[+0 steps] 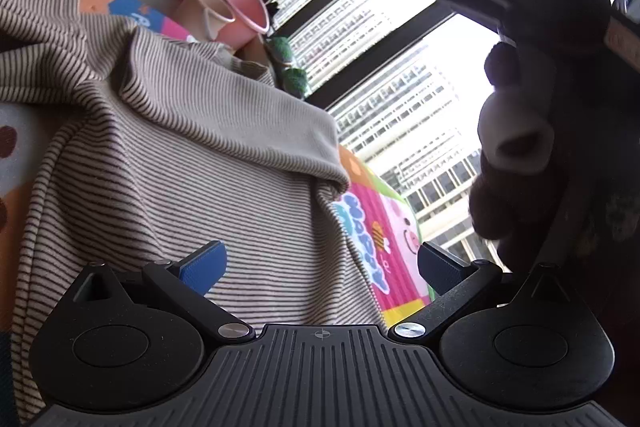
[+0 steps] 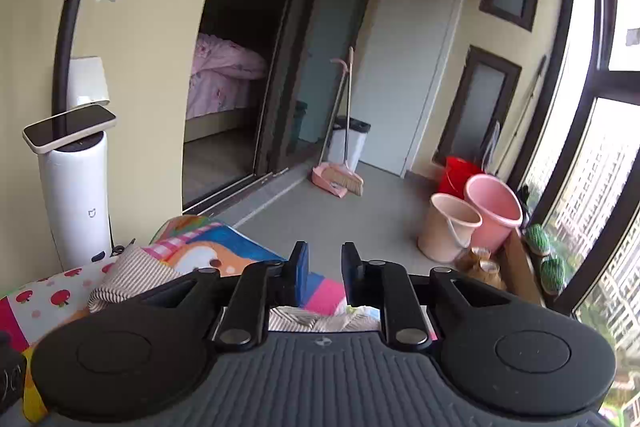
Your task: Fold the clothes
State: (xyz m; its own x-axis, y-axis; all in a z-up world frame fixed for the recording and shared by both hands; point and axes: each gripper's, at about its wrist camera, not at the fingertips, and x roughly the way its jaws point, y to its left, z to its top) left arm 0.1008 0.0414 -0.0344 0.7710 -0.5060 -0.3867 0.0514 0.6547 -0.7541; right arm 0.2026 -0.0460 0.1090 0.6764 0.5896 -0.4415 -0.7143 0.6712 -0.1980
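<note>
Striped brown-and-cream fabric fills the left wrist view: the top (image 1: pixel 168 147) lies rumpled across a cartoon-printed play mat (image 1: pixel 380 227), one plain beige edge rolled over into a thick fold near the middle. Over it hangs the left gripper (image 1: pixel 320 263), blue pads wide apart and nothing between them, the striped cloth lying beneath the gap. On the right of that same view looms the dark shape of a hand (image 1: pixel 520 155) wrapped around the other tool, silhouetted against bright windows with tower blocks beyond.

Over to the right wrist view: the right gripper (image 2: pixel 325 267) points out across the grey floor, its jaws parted by a narrow slot, nothing pinched in it. Down below its fingers, a bit of the striped top and the mat peek out. Ahead stand two pink buckets (image 2: pixel 472 223) with a red one (image 2: pixel 460 175) behind them, a broom and dustpan (image 2: pixel 340 179) near the doorway, and a phone (image 2: pixel 68 127) resting on a white cylinder at the left wall.
</note>
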